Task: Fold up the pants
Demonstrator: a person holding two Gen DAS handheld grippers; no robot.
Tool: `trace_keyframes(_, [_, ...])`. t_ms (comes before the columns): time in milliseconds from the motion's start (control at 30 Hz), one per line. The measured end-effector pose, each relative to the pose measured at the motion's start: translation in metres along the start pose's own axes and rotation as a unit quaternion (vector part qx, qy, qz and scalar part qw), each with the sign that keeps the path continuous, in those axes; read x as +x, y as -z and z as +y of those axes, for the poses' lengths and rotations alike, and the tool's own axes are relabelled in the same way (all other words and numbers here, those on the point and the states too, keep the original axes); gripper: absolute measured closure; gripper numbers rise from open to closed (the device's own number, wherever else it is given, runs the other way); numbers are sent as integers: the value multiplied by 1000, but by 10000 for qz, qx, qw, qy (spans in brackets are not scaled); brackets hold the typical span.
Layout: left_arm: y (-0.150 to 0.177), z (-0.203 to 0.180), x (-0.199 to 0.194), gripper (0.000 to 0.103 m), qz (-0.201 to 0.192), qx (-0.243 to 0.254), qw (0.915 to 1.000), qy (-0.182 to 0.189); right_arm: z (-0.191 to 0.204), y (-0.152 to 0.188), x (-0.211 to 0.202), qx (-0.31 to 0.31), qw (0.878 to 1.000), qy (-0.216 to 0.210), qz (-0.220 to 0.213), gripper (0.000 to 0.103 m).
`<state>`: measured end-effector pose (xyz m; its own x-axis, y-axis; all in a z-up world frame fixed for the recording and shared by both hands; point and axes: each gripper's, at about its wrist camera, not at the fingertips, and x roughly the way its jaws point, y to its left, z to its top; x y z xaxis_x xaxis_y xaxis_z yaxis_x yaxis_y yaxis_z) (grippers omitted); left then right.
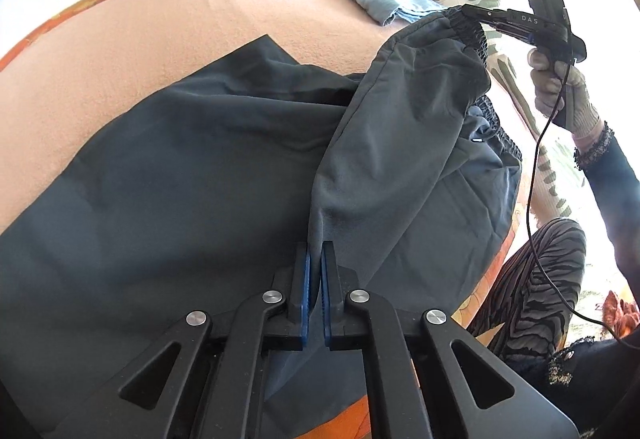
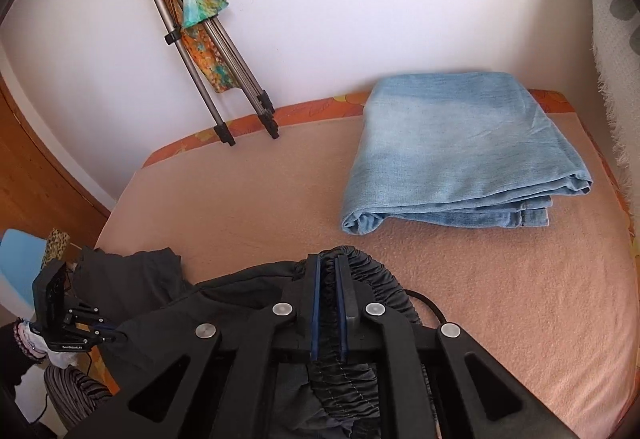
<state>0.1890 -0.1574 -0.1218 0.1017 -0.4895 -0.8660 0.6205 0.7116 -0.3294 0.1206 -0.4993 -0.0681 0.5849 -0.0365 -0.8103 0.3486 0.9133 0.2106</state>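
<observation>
Dark grey pants (image 1: 200,167) stretch lengthwise across our bed (image 1: 120,51); left gripper (image 1: 316,251) pinches fabric, right gripper (image 2: 328,263) clamps the waistband (image 2: 372,275), legs partly cut off

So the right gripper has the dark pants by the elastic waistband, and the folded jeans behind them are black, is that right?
Not quite: the folded jeans are light blue, not black, as the right wrist view shows. The right gripper does hold the dark pants by the elastic waistband.
</observation>
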Motion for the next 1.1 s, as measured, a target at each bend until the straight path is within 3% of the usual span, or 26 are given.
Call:
trace_keyframes(267, [11, -14, -13, 101, -249, 232, 9994, -48, 13, 32, -56, -37, 9984, 328, -455, 99])
trace_keyframes(433, [22, -30, -16, 101, -208, 517, 9984, -55, 10, 68, -91, -78, 9970, 502, -584, 99])
trace_keyframes(600, [40, -52, -13, 101, 29, 1006, 9949, -77, -4, 120, -113, -165, 9961, 774, -387, 99])
trace_keyframes(833, [61, -71, 8, 101, 616, 1482, 9870, -79, -26, 186, -107, -52, 9944, 973, 416, 103])
trace_keyframes(933, [66, -74, 7, 100, 627, 1488, 9869, -38, -35, 198, -105, 88, 9915, 948, 889, 97])
trace_keyframes(967, [66, -75, 6, 98, 640, 1480, 9869, -48, -39, 200, -108, 204, 9909, 978, 907, 81])
trace_keyframes(1000, [65, -74, 3, 93, 640, 1463, 9872, -22, -42, 201, -113, 319, 9912, 997, 812, 71])
trace_keyframes(1100, [60, -70, -11, 89, 440, 1362, 9897, 29, -44, 193, -123, 673, 9933, 795, 492, 64])
